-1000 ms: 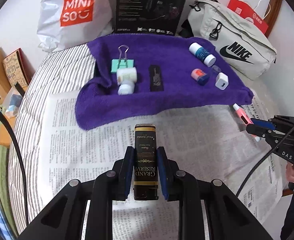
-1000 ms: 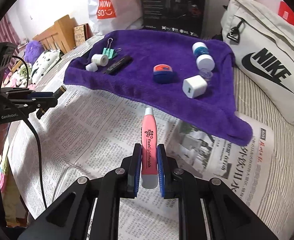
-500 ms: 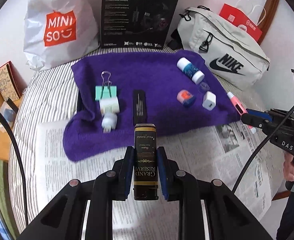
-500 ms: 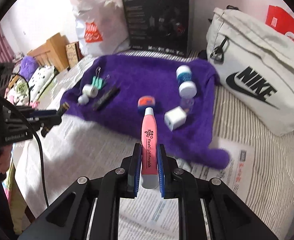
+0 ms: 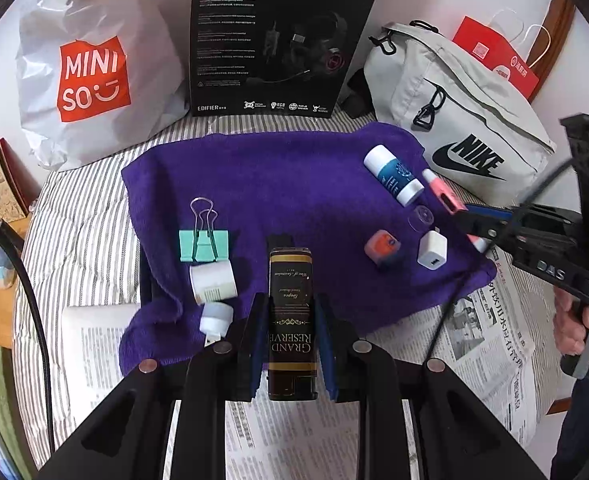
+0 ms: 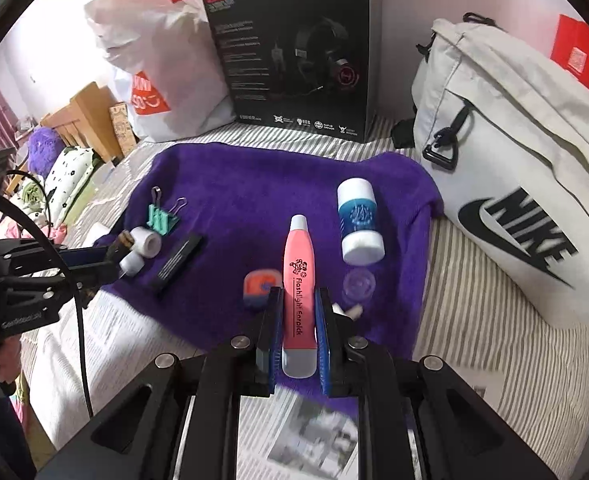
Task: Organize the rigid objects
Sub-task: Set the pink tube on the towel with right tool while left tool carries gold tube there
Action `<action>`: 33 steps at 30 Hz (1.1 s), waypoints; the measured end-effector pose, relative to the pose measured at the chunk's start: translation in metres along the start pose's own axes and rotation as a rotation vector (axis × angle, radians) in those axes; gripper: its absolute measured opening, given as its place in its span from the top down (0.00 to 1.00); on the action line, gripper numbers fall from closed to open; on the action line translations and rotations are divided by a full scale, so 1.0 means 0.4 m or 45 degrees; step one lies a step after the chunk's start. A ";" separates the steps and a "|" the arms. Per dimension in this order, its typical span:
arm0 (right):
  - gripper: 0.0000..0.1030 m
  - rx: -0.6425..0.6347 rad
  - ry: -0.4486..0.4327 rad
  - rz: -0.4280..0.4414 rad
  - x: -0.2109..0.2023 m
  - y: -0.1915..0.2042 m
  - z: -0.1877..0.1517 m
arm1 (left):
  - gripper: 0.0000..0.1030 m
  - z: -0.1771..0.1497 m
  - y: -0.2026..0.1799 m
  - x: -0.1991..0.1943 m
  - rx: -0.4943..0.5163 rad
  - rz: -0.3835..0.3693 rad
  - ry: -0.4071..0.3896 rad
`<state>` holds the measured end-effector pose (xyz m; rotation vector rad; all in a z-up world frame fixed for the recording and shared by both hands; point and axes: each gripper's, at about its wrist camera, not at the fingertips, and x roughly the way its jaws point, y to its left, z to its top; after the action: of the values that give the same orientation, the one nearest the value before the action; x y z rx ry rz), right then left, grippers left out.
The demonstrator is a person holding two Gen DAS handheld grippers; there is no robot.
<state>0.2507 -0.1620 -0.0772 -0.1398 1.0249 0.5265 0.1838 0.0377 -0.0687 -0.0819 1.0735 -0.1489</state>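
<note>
My left gripper is shut on a black and gold lighter held above the near edge of the purple towel. My right gripper is shut on a pink flashlight earpick over the towel's right part. On the towel lie a green binder clip, two white tape rolls, a black flat case, an orange-blue piece, a white charger cube, a clear cap and a blue-white bottle.
Behind the towel stand a white Miniso bag, a black headset box and a grey Nike bag. Newspaper covers the striped bed in front. A red paper bag is at the back right.
Both grippers have moved forward from over the newspaper to over the purple towel, each still holding its object.
</note>
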 end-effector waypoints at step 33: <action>0.85 -0.059 0.149 -0.065 0.249 0.002 0.067 | 0.78 0.014 0.032 0.057 0.006 -0.005 0.037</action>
<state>0.3117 -0.1167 -0.1472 -0.2394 1.1207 0.5004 0.2003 0.0467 -0.0876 -0.0784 1.1020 -0.1567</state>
